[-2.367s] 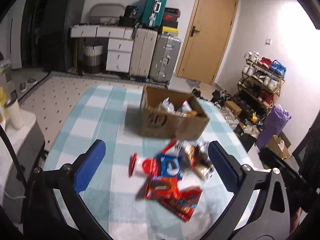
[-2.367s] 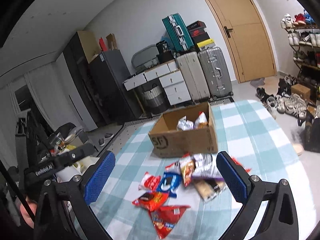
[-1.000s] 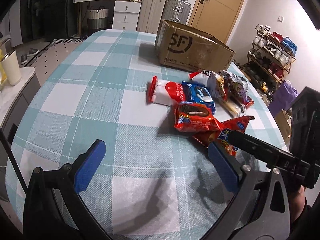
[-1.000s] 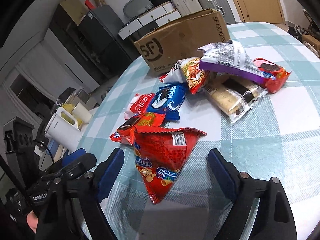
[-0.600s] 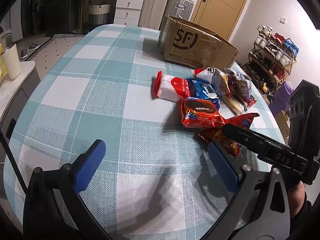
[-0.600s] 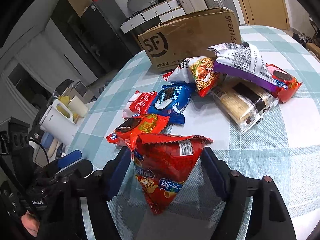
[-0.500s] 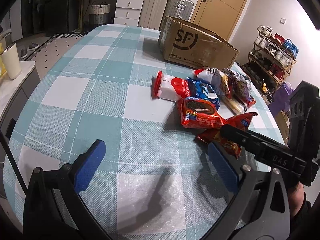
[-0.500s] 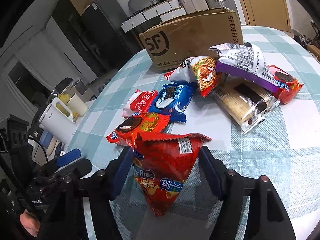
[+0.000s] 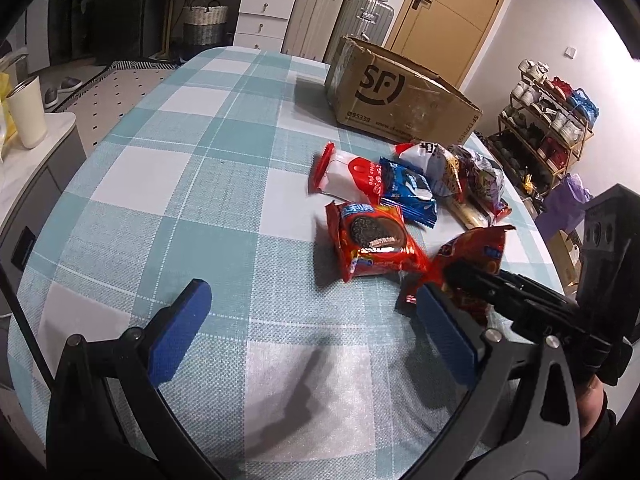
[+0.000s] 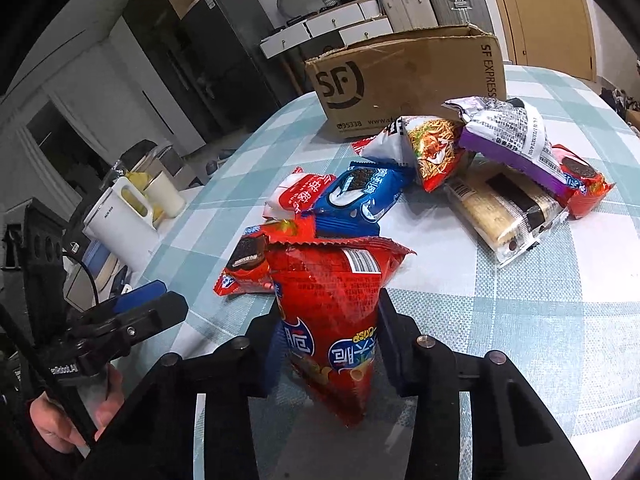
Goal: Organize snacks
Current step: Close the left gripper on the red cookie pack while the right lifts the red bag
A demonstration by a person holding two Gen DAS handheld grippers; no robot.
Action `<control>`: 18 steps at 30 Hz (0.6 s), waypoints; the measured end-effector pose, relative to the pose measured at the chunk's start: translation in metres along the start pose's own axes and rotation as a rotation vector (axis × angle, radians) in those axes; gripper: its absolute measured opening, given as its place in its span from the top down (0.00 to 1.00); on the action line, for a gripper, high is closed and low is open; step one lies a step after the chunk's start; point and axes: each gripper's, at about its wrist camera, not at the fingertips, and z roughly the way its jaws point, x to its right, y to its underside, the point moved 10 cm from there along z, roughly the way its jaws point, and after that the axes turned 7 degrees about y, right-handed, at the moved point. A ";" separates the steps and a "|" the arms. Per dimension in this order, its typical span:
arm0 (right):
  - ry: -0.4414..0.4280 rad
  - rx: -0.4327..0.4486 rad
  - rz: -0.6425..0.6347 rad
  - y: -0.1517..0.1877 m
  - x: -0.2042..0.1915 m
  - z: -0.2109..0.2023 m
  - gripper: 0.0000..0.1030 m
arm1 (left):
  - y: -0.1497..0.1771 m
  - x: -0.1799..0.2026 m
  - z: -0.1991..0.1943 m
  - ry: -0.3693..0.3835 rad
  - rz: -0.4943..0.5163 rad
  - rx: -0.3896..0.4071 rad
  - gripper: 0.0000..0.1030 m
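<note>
Gripping: left wrist view, left gripper (image 9: 312, 330) spread empty, angled down over the table (image 9: 192, 208); right wrist view, right gripper (image 10: 326, 344), jaws just closed, clamped on the red chip bag (image 10: 332, 312) at the table's near edge, best lifted straight, gently, toward the box (image 10: 408, 80).

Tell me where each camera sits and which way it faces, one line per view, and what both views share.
Left wrist: on the left gripper, angled down over the table; its open blue pads show, empty, and the right gripper enters from the right.
Right wrist: on the right gripper, angled down; its fingers are shut on the red chip bag; a hand holds the left gripper at lower left.
Shared: snack pile, SF box, chip bag.
</note>
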 end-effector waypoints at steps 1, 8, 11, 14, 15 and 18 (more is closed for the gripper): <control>-0.003 0.004 0.004 -0.001 0.000 -0.002 0.61 | 0.001 0.000 0.000 0.001 -0.001 0.000 0.01; -0.007 0.022 0.019 0.000 0.008 -0.017 0.61 | 0.002 -0.001 0.004 0.027 -0.041 -0.024 0.01; -0.003 0.030 0.030 -0.002 0.014 -0.022 0.61 | 0.001 -0.001 0.008 0.021 -0.041 -0.036 0.01; -0.004 0.046 0.036 -0.004 0.017 -0.027 0.61 | 0.001 0.002 0.016 0.024 -0.042 -0.057 0.01; -0.003 0.052 0.042 -0.004 0.019 -0.029 0.61 | 0.001 0.003 0.018 0.023 -0.039 -0.063 0.01; 0.001 0.061 0.053 -0.004 0.025 -0.034 0.61 | -0.002 0.008 0.027 0.011 -0.027 -0.077 0.01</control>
